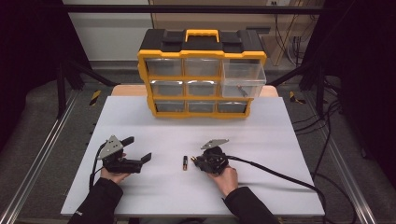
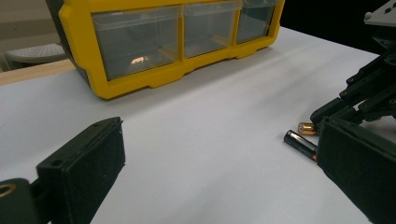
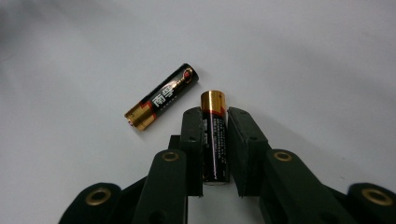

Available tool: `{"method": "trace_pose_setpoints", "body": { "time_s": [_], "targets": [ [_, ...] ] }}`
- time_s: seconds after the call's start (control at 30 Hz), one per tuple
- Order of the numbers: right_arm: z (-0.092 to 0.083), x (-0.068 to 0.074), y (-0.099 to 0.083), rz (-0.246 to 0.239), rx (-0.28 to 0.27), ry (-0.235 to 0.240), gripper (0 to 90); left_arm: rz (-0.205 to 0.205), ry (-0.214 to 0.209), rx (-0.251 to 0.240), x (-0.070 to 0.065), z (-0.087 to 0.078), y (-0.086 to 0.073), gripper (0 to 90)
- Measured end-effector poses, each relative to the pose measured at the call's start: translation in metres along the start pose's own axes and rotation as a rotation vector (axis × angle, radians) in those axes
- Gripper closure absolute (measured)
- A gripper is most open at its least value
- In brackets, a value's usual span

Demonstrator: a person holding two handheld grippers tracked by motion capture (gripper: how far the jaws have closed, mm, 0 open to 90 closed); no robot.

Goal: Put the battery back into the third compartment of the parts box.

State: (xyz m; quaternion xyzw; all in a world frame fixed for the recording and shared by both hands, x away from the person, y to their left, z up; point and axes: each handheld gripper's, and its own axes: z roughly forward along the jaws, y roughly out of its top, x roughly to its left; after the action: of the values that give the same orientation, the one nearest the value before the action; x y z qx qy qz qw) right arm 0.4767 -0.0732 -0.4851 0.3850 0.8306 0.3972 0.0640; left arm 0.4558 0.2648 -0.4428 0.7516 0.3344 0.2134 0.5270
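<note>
Two black-and-gold AA batteries are on the white table point(image 1: 140, 121). My right gripper point(image 3: 215, 112) is shut on one battery point(image 3: 215, 140), which lies lengthwise between the pads with its gold end sticking out past the tips. The second battery point(image 3: 161, 97) lies loose on the table, just ahead and to the left of the jaws. In the high view the loose battery point(image 1: 185, 163) sits right at the tips of the right gripper point(image 1: 194, 162). My left gripper point(image 1: 138, 148) rests on the table farther left, open and holding nothing. From the left gripper point(image 2: 222, 128), the loose battery point(image 2: 299, 141) lies by the right pad.
A yellow and black drawer organizer point(image 1: 201, 79) stands at the back of the table, with clear drawers in three rows. Its top right drawer point(image 1: 243, 78) is pulled out. The right gripper's cable point(image 1: 280, 175) trails off to the right across the table.
</note>
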Motion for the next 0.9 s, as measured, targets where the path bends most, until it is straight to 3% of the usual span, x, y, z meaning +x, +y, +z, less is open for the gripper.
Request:
{"method": "trace_pose_setpoints", "body": {
  "time_s": [0.27,0.9],
  "targets": [
    [-0.004,-0.002,0.004,-0.005,0.005,0.009,77.2,0.001,0.001,-0.002,0.000,-0.001,0.000,1.0],
    [-0.059,-0.006,0.026,-0.056,-0.086,0.008,77.2,-0.004,0.000,-0.004,0.000,-0.001,0.000,0.9]
  ]
}}
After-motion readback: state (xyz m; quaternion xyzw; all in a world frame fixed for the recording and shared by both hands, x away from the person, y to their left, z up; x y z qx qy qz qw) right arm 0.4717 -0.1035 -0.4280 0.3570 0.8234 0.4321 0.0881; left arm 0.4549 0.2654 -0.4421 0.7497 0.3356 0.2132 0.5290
